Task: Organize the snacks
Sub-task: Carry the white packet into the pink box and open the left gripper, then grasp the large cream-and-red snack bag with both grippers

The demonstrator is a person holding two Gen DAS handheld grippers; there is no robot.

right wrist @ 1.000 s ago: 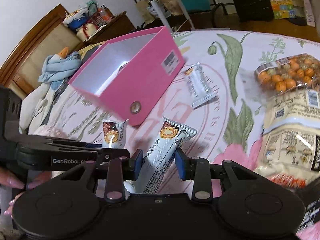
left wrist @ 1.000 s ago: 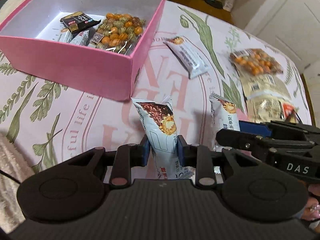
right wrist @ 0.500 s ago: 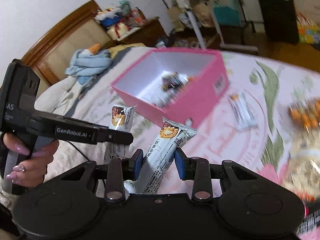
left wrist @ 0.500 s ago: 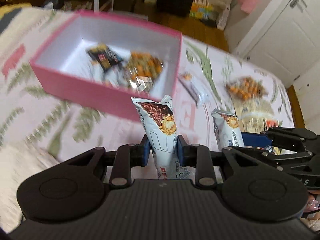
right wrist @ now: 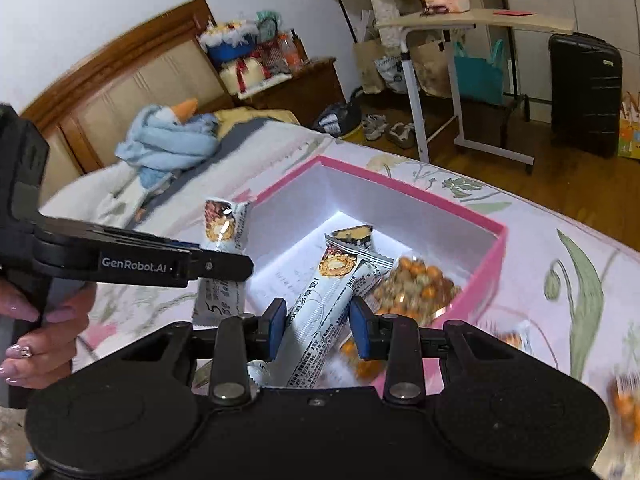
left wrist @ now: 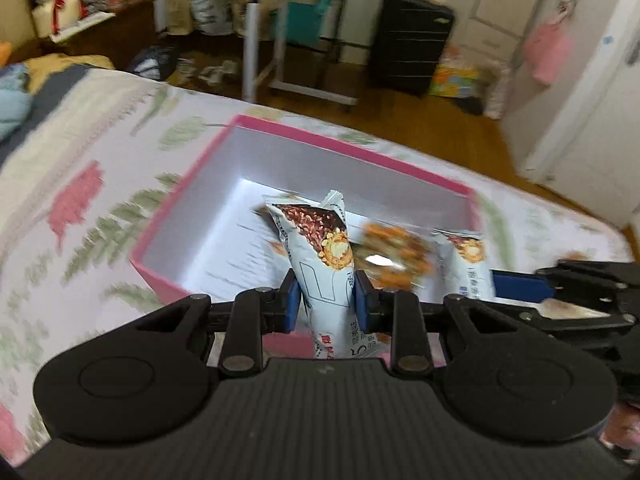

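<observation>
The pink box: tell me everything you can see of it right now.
The pink box is an open, lidless rectangular carton, apparently cardboard, pink outside and white inside. It sits flat on the floral bedspread. Inside lie a clear bag of orange and green coated nuts and a dark-ended snack packet. Both claws hang at its near side, each gripping a white snack bar; neither visibly touches the box.

The right gripper (right wrist: 318,330) clamps a white snack bar (right wrist: 320,312) above the near edge of the pink box (right wrist: 476,280) on the bed (right wrist: 560,280). Inside lie a bag of orange nuts (right wrist: 416,284) and a dark packet (right wrist: 354,236). The left gripper (right wrist: 224,266) holds another bar (right wrist: 222,224) beside the box's left edge.
</observation>
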